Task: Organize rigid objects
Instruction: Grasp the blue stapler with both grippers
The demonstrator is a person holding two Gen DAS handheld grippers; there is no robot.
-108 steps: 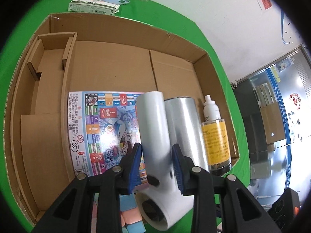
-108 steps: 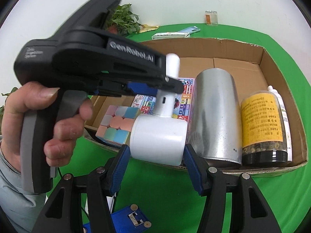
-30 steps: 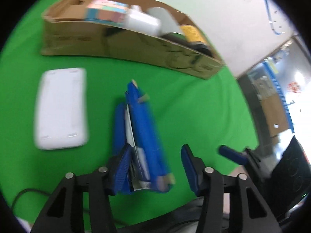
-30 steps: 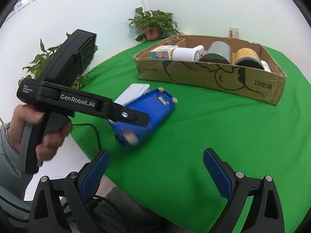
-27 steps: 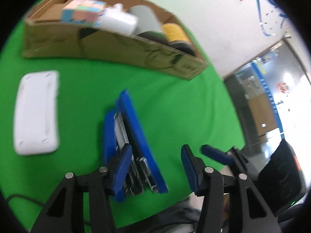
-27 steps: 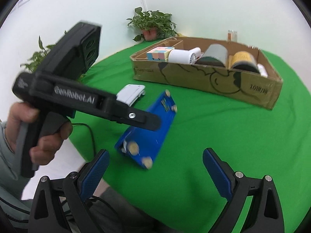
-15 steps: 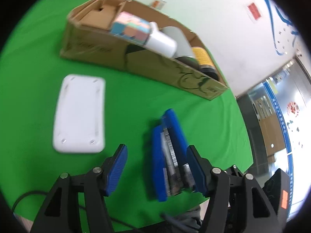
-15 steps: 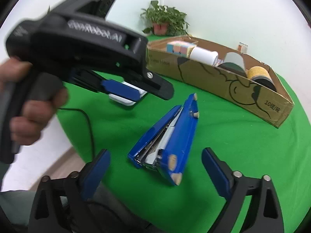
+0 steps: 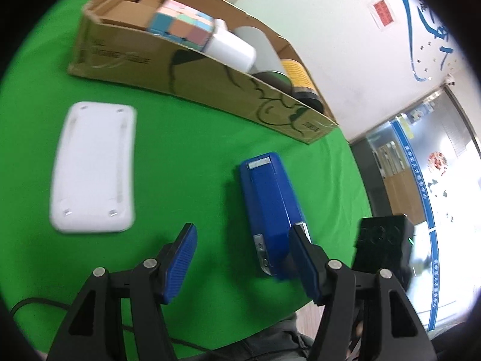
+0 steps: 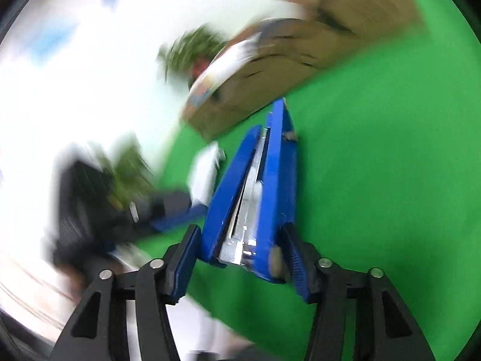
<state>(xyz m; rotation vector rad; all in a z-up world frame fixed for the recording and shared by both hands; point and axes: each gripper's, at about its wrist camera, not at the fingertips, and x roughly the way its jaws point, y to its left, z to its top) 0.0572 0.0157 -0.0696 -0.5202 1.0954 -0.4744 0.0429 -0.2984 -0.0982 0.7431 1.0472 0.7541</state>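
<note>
On the green table (image 9: 186, 156), the right gripper (image 10: 240, 255) (rolled sideways, jaws just closing) clamps the blue stapler's (image 10: 255, 198) rear end; the left gripper (image 9: 243, 258) hovers beside it, jaws apart.

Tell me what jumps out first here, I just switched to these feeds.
The blue stapler on the green table, with the right gripper closing around its rear end. Left of it lies a white flat device, and behind stands the cardboard box packed with a pastel cube and containers.
</note>
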